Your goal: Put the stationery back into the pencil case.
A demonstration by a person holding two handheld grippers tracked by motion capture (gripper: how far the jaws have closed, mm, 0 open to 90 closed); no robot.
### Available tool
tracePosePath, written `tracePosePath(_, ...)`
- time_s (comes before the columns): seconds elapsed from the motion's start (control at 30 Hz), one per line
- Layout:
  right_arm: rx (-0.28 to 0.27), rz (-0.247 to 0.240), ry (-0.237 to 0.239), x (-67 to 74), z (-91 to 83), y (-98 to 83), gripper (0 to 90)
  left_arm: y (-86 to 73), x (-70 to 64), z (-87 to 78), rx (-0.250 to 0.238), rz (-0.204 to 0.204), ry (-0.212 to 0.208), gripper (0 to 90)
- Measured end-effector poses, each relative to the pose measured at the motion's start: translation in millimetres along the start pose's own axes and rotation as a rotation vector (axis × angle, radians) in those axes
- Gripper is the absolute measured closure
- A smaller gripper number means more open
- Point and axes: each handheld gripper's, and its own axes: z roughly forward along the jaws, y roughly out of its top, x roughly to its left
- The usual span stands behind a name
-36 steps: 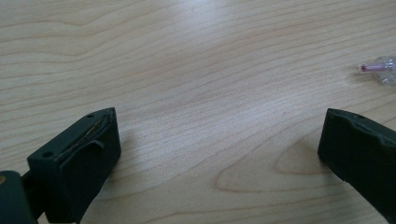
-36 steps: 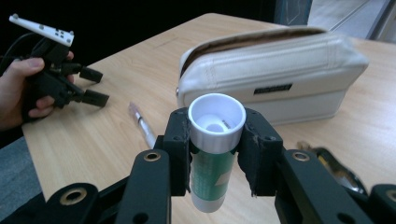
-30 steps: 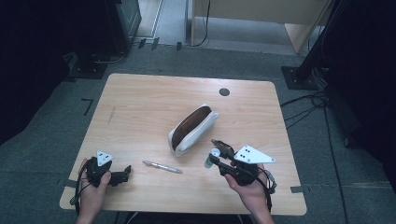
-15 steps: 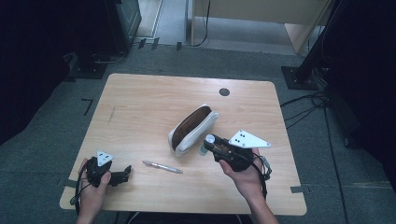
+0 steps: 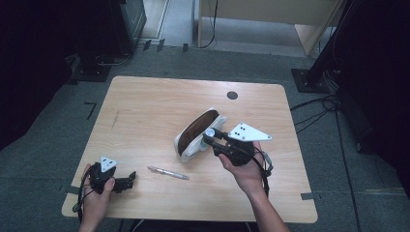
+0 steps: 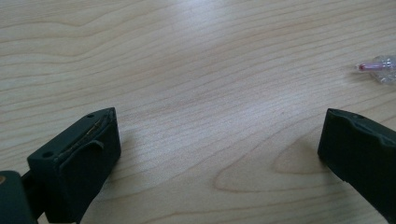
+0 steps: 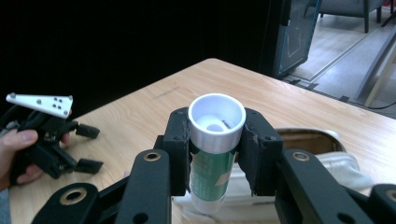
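- Two grippers are working over the wooden table [image 5: 145,106], which is carrying everything else.
- Lying open near the table's middle, the white pencil case [image 5: 196,134] is showing its brown inside, its mouth facing up.
- Poised just beside the case's right edge, the right gripper [image 5: 209,137] is pinching a glue stick [image 7: 212,154] between its jaws, white cap toward the camera and green label below.
- Resting near the front left corner, the left gripper [image 5: 129,181] is standing with its jaws spread on bare wood, holding nothing.
- Lying between the two hands, a clear pen [image 5: 168,173] is waiting, untouched.
- Judging from this, the packing step is under way: the next move is calling for carrying the stick over the opening, lowering it in, then parting the jaws.
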Motion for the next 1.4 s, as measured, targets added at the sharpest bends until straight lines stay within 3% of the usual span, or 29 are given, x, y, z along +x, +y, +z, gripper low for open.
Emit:
tracePosePath(0.53, -0.012, -0.032, -0.011, 1.7, 37.0, 15.0, 66.3, 0.0, -0.2, 0.0, 0.000, 0.004, -0.005, 0.0)
tracePosePath(0.87, 0.035, -0.035, -0.034, -9.2, 67.3, 2.7, 66.2, -0.1, -0.5, 0.2, -0.003, 0.004, -0.006, 0.0)
tracePosePath(1.4, 0.093, -0.028, -0.016, -8.7, 88.7, -13.5, 65.9, -0.1, -0.6, 0.2, -0.003, 0.004, -0.008, 0.0)
